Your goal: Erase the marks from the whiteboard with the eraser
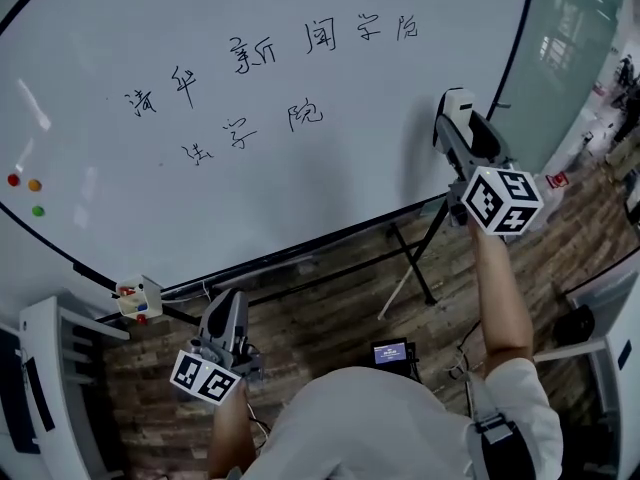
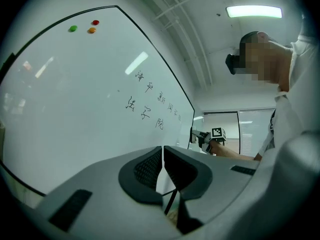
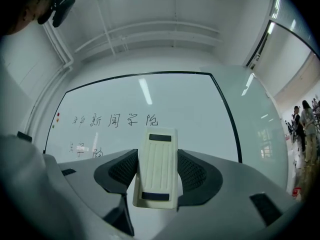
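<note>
The right gripper (image 3: 157, 173) has its jaws clamped on the long sides of a cream eraser (image 3: 157, 156) with a dark strip at each end, which stands upright between the mesh pads and points at the whiteboard (image 1: 330, 178). In the head view the eraser sits right of centre, near the board's right edge and well to the right of the black handwriting (image 1: 300, 48), which runs in two rows across the upper middle. Whether it touches the surface I cannot tell. The left gripper (image 2: 162, 165) hangs low at the lower left with its jaws together on nothing, so it is not steadying the board. Three coloured magnets (image 1: 24, 190) dot the far left edge. The likely trouble is the grip: pressed hard or dragged at an angle, the eraser could twist or slide out of the pads. A firm push could also rock the board on its stand (image 1: 415, 258), leaving streaks.
</note>
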Available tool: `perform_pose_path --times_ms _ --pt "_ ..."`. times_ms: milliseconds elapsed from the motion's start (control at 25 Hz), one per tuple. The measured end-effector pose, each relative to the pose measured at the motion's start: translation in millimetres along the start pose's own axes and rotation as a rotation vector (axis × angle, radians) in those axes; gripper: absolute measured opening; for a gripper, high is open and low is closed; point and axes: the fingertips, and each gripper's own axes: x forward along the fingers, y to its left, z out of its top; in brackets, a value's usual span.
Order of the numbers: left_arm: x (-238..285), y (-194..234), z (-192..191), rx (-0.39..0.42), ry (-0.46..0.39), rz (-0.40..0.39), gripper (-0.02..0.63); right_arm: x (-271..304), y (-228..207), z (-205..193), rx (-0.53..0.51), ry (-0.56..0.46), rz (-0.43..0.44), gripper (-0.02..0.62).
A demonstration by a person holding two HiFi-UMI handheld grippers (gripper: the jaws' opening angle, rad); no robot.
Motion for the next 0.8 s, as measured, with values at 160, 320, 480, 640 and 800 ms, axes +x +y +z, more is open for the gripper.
perform_pose_path --times_ms 160,320,480,640,800 --pt "11 1 7 0.015 -0.014 0.010 0.017 25 -9 25 -0.044 -0.027 -0.004 0.259" --pt "17 1 11 0.028 -0.023 0.015 0.018 49 -17 47 -0.088 -0.043 -0.023 0.259" --pt "20 -1 9 0.022 -0.019 0.011 0.018 69 -28 65 -0.114 -0.041 -0.065 0.259" --pt "19 -2 8 0.020 -0.018 0.014 0.017 84 -30 73 -0.156 -0.033 -0.065 0.259" --pt "18 -2 8 0.023 -0.015 0.016 0.018 94 -35 76 -0.163 -0.031 -0.074 0.259"
